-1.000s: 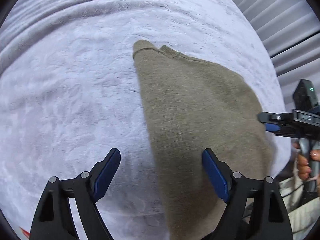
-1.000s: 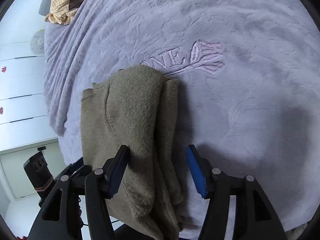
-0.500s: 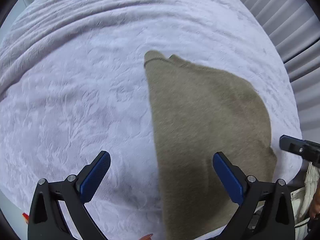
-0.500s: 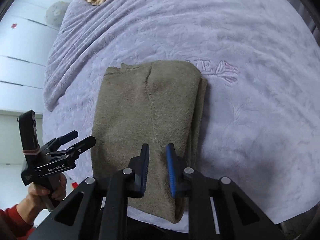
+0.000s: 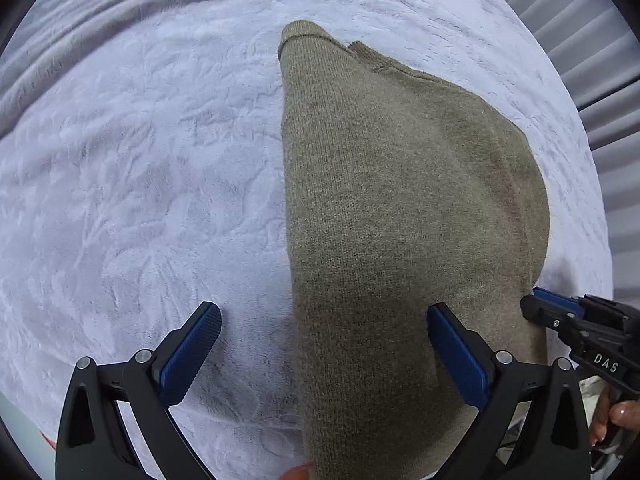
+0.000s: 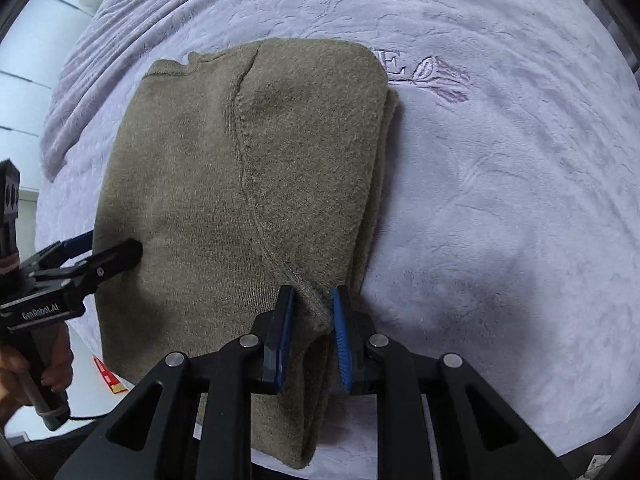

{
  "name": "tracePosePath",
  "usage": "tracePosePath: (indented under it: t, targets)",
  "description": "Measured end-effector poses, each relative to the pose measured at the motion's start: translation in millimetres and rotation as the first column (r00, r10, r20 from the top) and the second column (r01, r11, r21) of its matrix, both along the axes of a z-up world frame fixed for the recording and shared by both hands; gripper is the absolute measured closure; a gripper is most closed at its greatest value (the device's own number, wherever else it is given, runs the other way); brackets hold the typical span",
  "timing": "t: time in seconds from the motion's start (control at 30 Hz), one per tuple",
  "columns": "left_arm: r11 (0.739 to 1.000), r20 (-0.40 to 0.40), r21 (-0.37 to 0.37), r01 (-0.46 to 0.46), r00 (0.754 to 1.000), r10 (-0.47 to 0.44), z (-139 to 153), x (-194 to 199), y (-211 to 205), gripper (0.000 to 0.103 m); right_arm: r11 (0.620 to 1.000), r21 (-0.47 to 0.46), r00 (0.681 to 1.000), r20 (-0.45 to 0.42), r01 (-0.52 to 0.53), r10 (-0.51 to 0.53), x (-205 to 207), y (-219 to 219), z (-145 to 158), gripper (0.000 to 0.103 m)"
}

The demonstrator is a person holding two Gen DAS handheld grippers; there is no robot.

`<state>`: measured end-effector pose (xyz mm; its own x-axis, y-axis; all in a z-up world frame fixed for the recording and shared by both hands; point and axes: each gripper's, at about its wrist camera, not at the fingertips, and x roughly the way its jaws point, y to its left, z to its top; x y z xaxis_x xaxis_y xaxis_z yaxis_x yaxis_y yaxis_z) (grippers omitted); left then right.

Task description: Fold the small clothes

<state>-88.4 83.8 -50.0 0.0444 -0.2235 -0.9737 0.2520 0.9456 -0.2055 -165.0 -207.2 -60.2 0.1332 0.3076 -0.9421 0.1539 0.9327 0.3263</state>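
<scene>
Garment: we see a folded olive knit sweater (image 6: 224,184) lying flat on the lavender blanket (image 6: 500,200) of the bed.
Right gripper (image 6: 310,312): we have its jaws clenched on the sweater's near right edge.
Left gripper (image 5: 324,344): we hold its jaws spread wide, released, straddling the sweater's left edge; nothing gripped.

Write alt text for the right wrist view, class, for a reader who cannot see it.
The right tool pinches a raised fold at the near right edge of an olive knit garment lying folded on a lavender blanket. At the left, the left tool, held in a hand, reaches over the garment's left edge.
</scene>
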Motion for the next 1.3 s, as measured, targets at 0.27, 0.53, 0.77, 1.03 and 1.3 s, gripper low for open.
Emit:
tracePosePath:
  t: [0.27, 0.53, 0.77, 1.03, 1.3]
  targets:
    - [1.000, 0.008, 0.027, 0.001, 1.000, -0.001, 8.4, -0.5, -1.5, 0.000, 0.998, 0.046, 0.999, -0.027, 0.034, -0.033, -8.3, -10.7, 8.8, 0.079]
    - [0.999, -0.009, 0.034, -0.003, 1.000, 0.004, 21.7, 0.9, 8.8, 0.000, 0.988, 0.111, 0.993, -0.062, 0.106, -0.099, -8.5, -23.3, 12.0, 0.068]
    - [0.999, -0.031, 0.044, 0.015, 0.999, -0.014, 25.1, 3.4, 13.9, 0.000, 0.879, 0.344, 0.939, -0.026, 0.331, -0.344, 26.2, -74.3, 8.1, 0.038]
    - [0.996, 0.002, 0.088, 0.027, 1.000, -0.027, 29.7, 3.9, 3.9, 0.000, 0.888, 0.330, 0.947, -0.078, 0.319, -0.311, 49.5, -74.1, -7.7, 0.094]
    - [0.994, 0.003, 0.109, 0.029, 1.000, -0.030, 27.6, -2.6, -5.2, 0.000, 0.931, 0.226, 0.957, -0.102, 0.286, -0.270, 43.7, -78.8, -31.7, 0.094]
